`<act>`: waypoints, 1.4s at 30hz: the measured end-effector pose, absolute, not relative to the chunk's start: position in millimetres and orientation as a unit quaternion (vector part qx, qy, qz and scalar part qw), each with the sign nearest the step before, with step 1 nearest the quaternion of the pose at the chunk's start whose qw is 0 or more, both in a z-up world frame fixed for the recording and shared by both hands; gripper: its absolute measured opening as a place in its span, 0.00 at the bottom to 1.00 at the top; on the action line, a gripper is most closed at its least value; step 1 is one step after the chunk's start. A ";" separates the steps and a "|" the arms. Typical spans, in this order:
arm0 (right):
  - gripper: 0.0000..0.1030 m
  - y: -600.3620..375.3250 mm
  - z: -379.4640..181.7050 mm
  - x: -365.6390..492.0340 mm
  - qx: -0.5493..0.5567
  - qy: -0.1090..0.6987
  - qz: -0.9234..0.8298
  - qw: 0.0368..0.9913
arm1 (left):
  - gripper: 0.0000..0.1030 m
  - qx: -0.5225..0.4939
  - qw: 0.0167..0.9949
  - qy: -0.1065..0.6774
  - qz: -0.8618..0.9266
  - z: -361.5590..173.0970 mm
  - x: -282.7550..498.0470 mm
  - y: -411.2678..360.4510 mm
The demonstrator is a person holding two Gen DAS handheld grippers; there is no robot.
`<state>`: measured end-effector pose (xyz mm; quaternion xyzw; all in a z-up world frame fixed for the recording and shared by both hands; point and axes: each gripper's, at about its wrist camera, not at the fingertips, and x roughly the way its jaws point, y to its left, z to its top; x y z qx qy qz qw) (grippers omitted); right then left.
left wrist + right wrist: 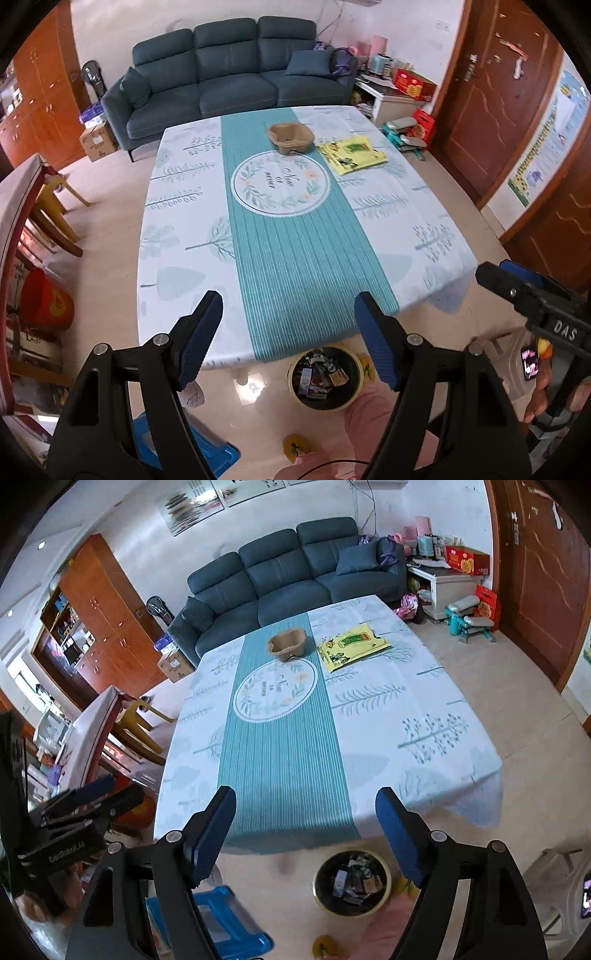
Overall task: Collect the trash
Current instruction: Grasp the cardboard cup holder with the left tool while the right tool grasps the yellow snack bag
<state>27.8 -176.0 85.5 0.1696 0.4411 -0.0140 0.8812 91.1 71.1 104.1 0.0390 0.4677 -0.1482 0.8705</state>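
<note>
Both claws stand spread and empty: the left gripper (288,332) and the right gripper (306,830) hang over the table's (184,236) near edge; the brown pulp tray (290,138) and yellow packet (352,153) lie near the far edge; the trash bin (327,376) sits on the floor below the near edge; a long reach may snag the tablecloth, or a flat packet may slip the pads.
</note>
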 end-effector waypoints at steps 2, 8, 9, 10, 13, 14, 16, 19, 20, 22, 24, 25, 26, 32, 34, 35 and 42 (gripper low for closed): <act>0.77 -191.6 72.3 58.8 0.179 0.448 -0.010 0.876 | 0.69 0.030 0.870 0.473 -0.136 100.4 114.8 66.9; 0.77 -245.0 23.5 169.2 0.226 0.479 0.016 0.848 | 0.69 0.010 0.872 0.481 -0.091 85.9 197.1 40.6; 0.77 -254.6 14.2 190.1 0.230 0.487 0.020 0.843 | 0.69 0.007 0.871 0.483 -0.084 83.2 208.9 36.2; 0.77 -263.2 4.3 207.4 0.232 0.493 0.022 0.838 | 0.69 0.003 0.870 0.488 -0.075 80.3 226.3 30.2; 0.77 -294.7 -27.3 263.3 0.253 0.507 0.032 0.823 | 0.69 -0.012 0.860 0.508 -0.053 65.6 281.1 9.6; 0.77 -306.3 -37.4 282.0 0.261 0.510 0.034 0.819 | 0.69 -0.015 0.856 0.515 -0.044 59.1 301.9 1.5; 0.77 -324.9 -54.0 309.8 0.271 0.513 0.039 0.813 | 0.69 -0.016 0.852 0.522 -0.026 45.8 339.8 -12.6; 0.77 -348.8 -81.6 351.2 0.278 0.525 0.041 0.804 | 0.69 -0.020 0.845 0.534 -0.008 26.9 383.7 -25.8; 0.77 -355.2 -89.6 362.6 0.279 0.528 0.041 0.801 | 0.69 -0.024 0.842 0.540 -0.002 19.8 399.1 -29.6; 0.77 -364.8 -101.9 381.5 0.281 0.533 0.039 0.797 | 0.69 -0.029 0.837 0.546 0.005 8.1 421.5 -34.2; 0.77 -369.1 -112.7 395.3 0.282 0.538 0.040 0.794 | 0.69 -0.034 0.833 0.553 0.014 -2.8 441.6 -36.5; 0.77 -370.7 -117.4 402.6 0.282 0.540 0.040 0.792 | 0.69 -0.036 0.830 0.556 0.018 -7.6 449.5 -36.9; 0.77 -371.4 -121.8 409.7 0.281 0.542 0.041 0.791 | 0.69 -0.038 0.828 0.560 0.024 -13.4 462.0 -38.4; 0.77 -366.5 -133.6 447.9 0.265 0.548 0.039 0.793 | 0.69 -0.047 0.820 0.569 0.037 -32.1 496.9 -37.0; 0.77 -367.9 -135.8 462.3 0.265 0.546 0.037 0.794 | 0.69 -0.053 0.817 0.573 0.039 -35.4 505.6 -32.7; 0.77 -368.5 -136.6 470.3 0.263 0.545 0.035 0.795 | 0.69 -0.057 0.815 0.576 0.038 -39.0 511.9 -32.0; 0.77 -358.2 -139.2 513.3 0.224 0.545 0.017 0.808 | 0.69 -0.075 0.801 0.593 0.031 -59.0 542.9 -27.7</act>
